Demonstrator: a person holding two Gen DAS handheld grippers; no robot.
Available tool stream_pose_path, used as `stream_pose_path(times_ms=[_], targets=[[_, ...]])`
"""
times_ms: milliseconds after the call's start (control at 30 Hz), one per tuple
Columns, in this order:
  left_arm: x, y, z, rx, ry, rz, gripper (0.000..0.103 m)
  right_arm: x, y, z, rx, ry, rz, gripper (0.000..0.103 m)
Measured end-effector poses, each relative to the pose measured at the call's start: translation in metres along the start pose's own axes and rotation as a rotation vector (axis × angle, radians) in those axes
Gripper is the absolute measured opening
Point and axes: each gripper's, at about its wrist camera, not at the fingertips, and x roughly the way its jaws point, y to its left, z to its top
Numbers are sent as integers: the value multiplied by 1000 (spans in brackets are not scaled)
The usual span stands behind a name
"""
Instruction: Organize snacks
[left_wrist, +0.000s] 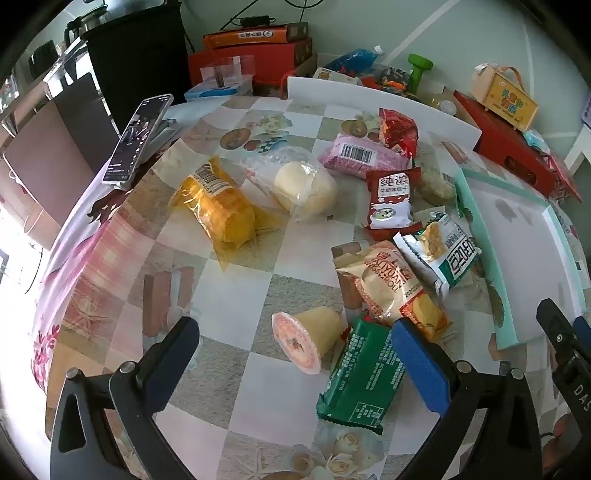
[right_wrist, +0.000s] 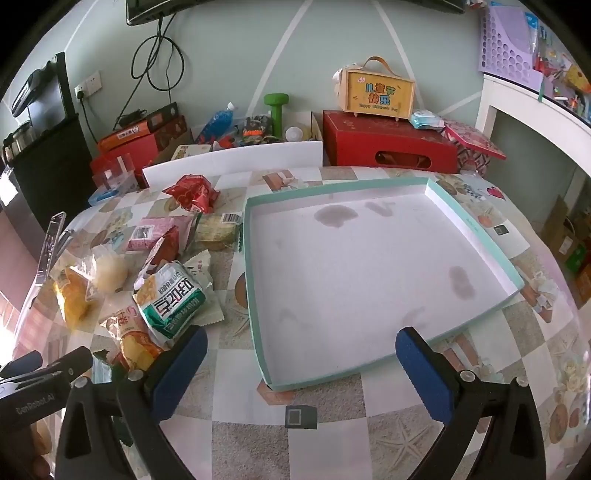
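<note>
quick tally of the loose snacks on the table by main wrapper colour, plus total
Red: 2 — red crinkled packet, red milk-biscuit packet
Pink: 1
Yellow/orange: 2, Swiss roll
Green: 2
Clear: 3 — bun, jelly cup, cracker pack
Total: 10

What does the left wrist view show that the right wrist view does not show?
Only the left wrist view shows the jelly cup lying on its side, the whole green packet beside it, and the full face of the phone.

Only the right wrist view shows the whole inside of the tray, which holds no snacks, and the purple basket.

Both show the white and green snack bag, the round bun, the yellow packet and the green dumbbell.
</note>
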Motion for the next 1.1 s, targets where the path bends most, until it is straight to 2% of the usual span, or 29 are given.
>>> stream_pose_path(times_ms=[500,1033,1100], targets=[[-1,0,-1,0,1,-5,103,1,1,-1,-2,4,0,103],[3,-2,-2,12,2,49,103,1,1,-1,-2,5,0,103],[3,-3,-2,26,7,78,103,1,1,-1,-2,5,0,103]])
